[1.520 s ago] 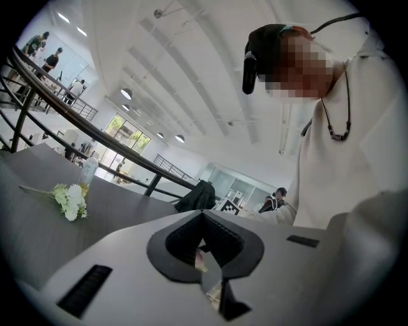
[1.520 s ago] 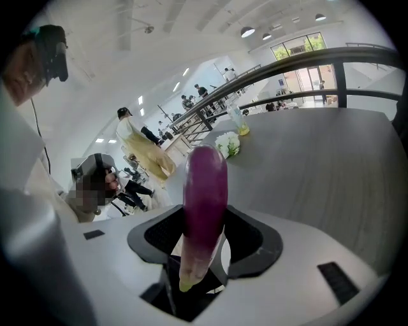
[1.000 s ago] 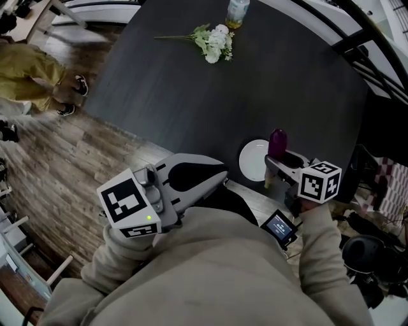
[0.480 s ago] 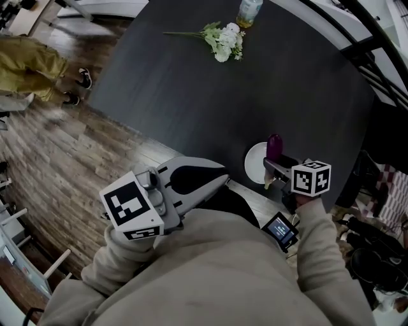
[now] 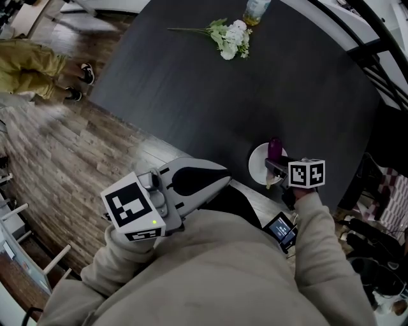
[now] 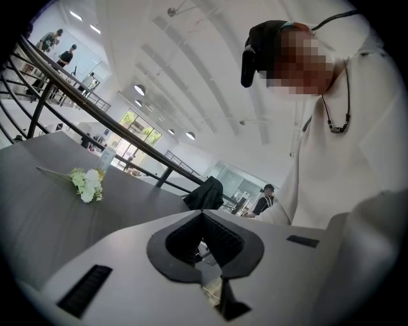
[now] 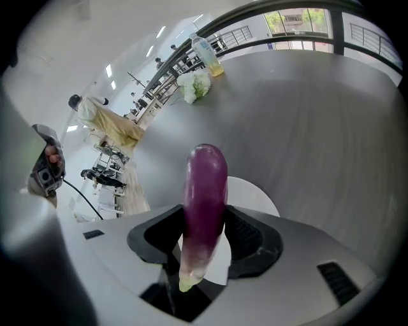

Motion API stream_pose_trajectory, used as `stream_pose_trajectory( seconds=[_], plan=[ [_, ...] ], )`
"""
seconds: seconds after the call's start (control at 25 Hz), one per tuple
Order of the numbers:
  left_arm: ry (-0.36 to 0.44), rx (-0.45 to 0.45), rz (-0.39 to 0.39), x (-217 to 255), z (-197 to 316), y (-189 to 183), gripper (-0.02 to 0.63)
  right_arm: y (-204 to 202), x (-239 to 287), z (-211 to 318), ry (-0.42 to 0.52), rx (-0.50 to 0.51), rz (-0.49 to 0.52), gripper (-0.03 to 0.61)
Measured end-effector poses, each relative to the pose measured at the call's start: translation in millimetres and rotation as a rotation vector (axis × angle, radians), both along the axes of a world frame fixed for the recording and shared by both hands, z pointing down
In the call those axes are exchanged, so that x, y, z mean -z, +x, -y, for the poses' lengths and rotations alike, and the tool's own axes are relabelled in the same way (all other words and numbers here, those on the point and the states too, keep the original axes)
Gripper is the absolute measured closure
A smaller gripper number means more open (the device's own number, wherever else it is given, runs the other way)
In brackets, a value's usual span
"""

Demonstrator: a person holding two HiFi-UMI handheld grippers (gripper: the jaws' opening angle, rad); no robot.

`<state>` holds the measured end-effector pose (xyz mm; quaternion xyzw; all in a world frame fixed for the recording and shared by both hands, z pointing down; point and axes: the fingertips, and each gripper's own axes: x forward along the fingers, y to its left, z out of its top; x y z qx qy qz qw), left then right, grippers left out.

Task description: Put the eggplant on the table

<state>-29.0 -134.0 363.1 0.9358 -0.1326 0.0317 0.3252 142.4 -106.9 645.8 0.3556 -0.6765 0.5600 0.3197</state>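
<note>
Left gripper [image 5: 223, 179]: is hovering close to the person's chest, off the table's near edge; its jaws are meeting at the tips and are gripping nothing.
Right gripper [image 5: 273, 169]: is pointing steeply down over the table's near edge; its jaws are standing fairly wide and are pressing on the eggplant from both sides.
Eggplant [image 7: 205, 181]: is standing nearly upright between the right gripper's pads, with the pale stem end sitting toward the gripper body and the purple tip pointing away. It is hanging over the plate; it is probably not touching it, though contact is not readable.
Plate [image 5: 257, 162]: white, is lying at the table's near edge, directly beneath the eggplant.
Table [image 5: 191, 89]: dark top, is carrying the plate, the flowers and the bottle.
Flowers [image 5: 233, 33]: white bunch, is lying near the far edge, well apart from the plate.
Bottle [image 5: 257, 7]: is standing just beyond the flowers at the far edge, partly cut off by the frame.
Bystander [image 5: 29, 63]: is standing on the wood floor off the table's left edge.
</note>
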Motion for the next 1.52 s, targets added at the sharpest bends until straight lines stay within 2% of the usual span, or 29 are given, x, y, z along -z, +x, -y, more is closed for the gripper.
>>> stream_pose_trajectory(
  seconds=[0.12, 0.44, 1.0, 1.32, 1.52],
  plan=[
    [-0.005, -0.001, 0.009, -2, -2, 0, 0.609, 0, -8, -6, -0.028, 0.005, 0.014, 0.367],
    [-0.006, 0.015, 0.026, -3, -3, -2, 0.609, 4, -22, -8, -0.05, 0.028, -0.022, 0.367],
    [-0.012, 0.026, 0.032, -7, -7, 5, 0.609, 11, -24, -7, 0.005, 0.104, -0.128, 0.354],
    [-0.006, 0.012, 0.035, -6, -10, 10, 0.609, 14, -23, -7, 0.021, 0.087, -0.12, 0.308],
    [0.006, -0.001, 0.041, -1, -10, 13, 0.609, 14, -19, -5, 0.033, 0.076, -0.098, 0.302]
  ],
)
